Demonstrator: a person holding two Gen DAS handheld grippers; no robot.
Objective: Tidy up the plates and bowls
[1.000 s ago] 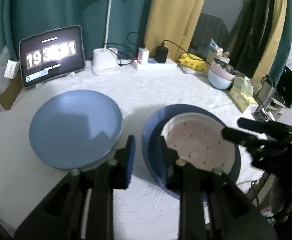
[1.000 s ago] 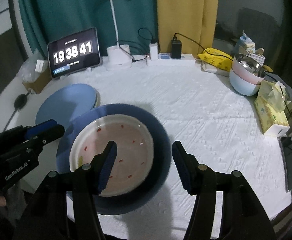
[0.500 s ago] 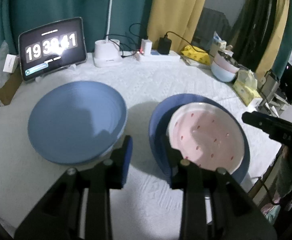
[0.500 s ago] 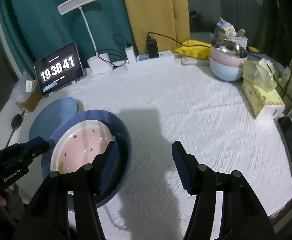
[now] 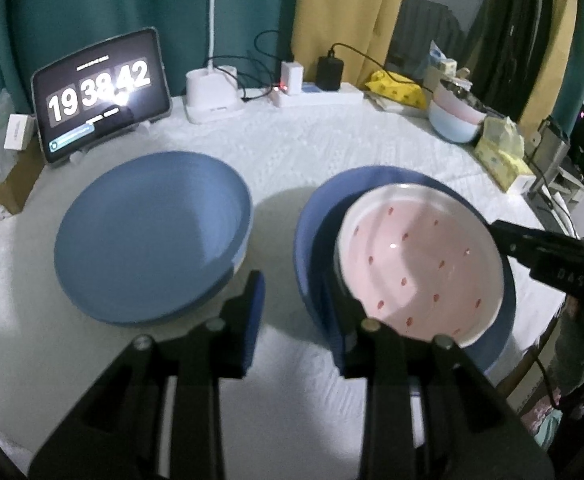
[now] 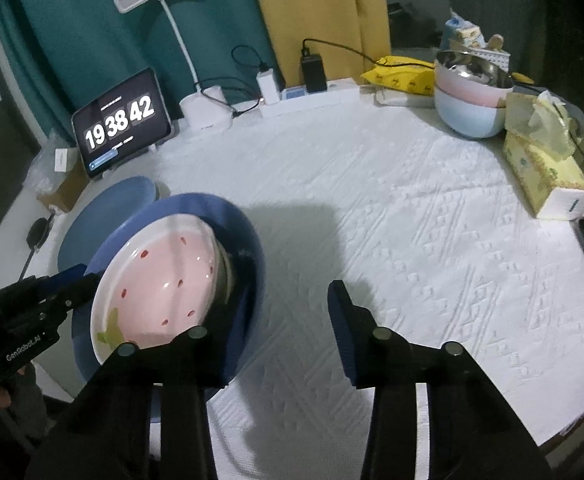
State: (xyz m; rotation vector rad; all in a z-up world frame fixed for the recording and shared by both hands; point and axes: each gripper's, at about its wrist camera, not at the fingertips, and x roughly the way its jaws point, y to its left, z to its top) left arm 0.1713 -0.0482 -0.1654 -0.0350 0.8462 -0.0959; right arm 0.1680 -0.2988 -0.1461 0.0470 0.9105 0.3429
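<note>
Left to right on the white cloth (image 6: 432, 240): tablet clock (image 5: 102, 94) at the back left reading 19 38 42, lamp base (image 5: 214, 94) beside it, power strip (image 5: 318, 96) with plugs further right. Light blue plate (image 5: 150, 236) lies flat on the left. Left gripper (image 5: 292, 312) is near it with fingers spread, nothing between them; its right finger is at the near-left rim of the dark blue plate (image 5: 312, 236), contact unclear. Pink bowl (image 5: 420, 264) with red specks sits tilted inside the dark blue plate, just right of the light blue one. Right gripper (image 6: 274, 316) is spread wide and holds nothing; its left finger overlaps the dark blue plate's (image 6: 244, 240) near edge, right finger above bare cloth. Stacked bowls (image 6: 470, 100) and tissue box (image 6: 544, 176) are at the far right.
</note>
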